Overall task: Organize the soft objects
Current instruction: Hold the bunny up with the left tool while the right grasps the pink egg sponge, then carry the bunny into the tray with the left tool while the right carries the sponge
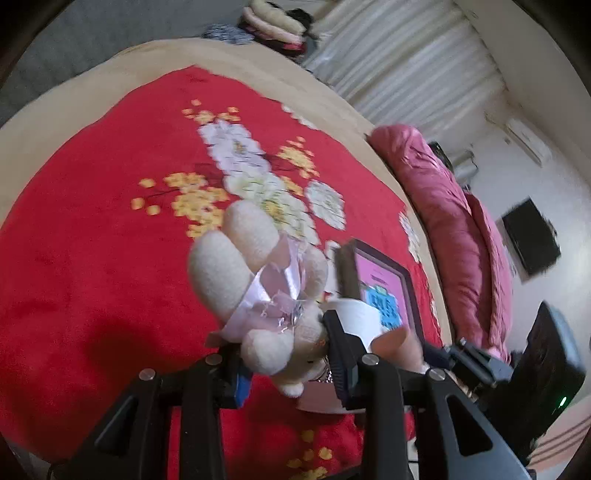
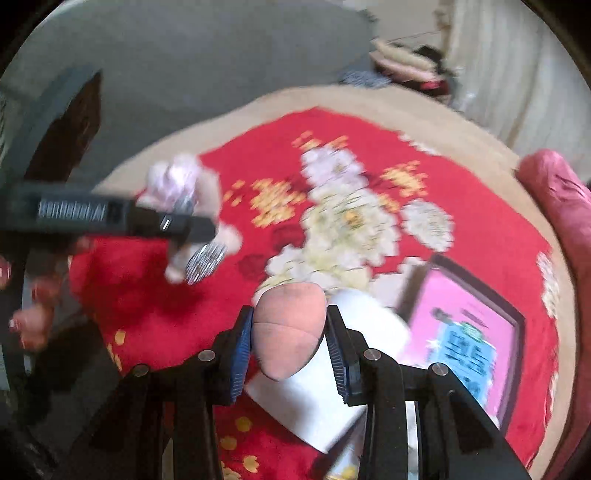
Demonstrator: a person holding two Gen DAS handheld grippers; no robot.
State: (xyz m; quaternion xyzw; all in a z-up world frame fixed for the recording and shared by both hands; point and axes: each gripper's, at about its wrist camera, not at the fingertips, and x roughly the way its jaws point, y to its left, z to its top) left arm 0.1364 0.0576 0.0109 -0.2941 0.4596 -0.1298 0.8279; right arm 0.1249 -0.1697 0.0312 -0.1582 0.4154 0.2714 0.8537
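My left gripper is shut on a cream plush rabbit with a pink ribbon, held above the red floral blanket. The rabbit also shows blurred in the right wrist view, beside the left gripper's body. My right gripper is shut on a pink soft plush piece, above a white box. The pink piece and white box show in the left wrist view too.
A pink picture frame lies on the blanket to the right. A rolled pink quilt lies along the bed's right edge. A pile of cushions sits on the floor beyond the bed. Curtains hang at the back.
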